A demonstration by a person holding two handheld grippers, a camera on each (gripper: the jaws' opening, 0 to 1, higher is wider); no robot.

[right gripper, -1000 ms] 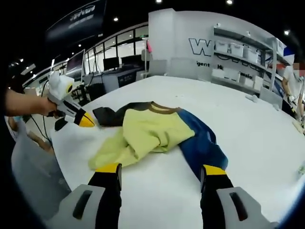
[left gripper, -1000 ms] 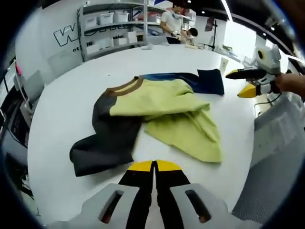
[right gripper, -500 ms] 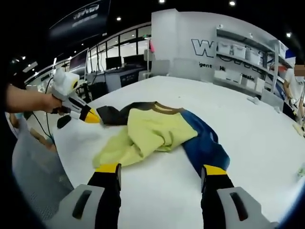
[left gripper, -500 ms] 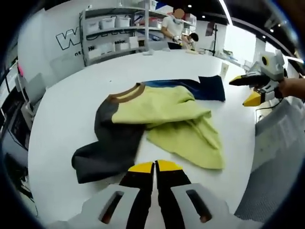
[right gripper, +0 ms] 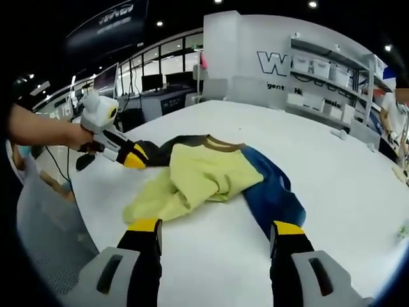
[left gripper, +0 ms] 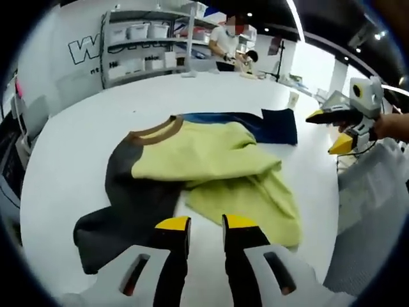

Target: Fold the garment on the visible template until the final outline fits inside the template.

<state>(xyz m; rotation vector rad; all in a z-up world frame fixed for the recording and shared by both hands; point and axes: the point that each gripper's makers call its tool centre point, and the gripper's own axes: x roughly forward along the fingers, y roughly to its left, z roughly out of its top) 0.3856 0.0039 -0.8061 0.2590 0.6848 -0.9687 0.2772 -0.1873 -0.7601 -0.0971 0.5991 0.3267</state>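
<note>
A crumpled shirt lies on the white table (left gripper: 70,134): yellow-green body (left gripper: 204,160), brown collar (left gripper: 153,130), dark grey sleeve (left gripper: 118,204), blue sleeve (left gripper: 255,121). My left gripper (left gripper: 206,225) hovers low at the near edge of the shirt, between the grey sleeve and the yellow hem, jaws a little apart and holding nothing. My right gripper (left gripper: 329,130) is held in a hand past the blue sleeve, jaws apart. In the right gripper view the shirt (right gripper: 208,176) lies ahead of the wide-open right gripper (right gripper: 216,227), and the left gripper (right gripper: 133,156) is at the grey sleeve (right gripper: 156,149).
The rounded table edge runs close to both hands, with grey mesh fabric (left gripper: 374,211) beyond it. Shelves with white bins (left gripper: 137,48) and people (left gripper: 227,41) stand at the far side. Small items (left gripper: 293,99) sit near the far table edge.
My left gripper's jaws were shut and now stand a little apart, and it has moved in closer to the grey sleeve. The right gripper stays open, barely moved.
</note>
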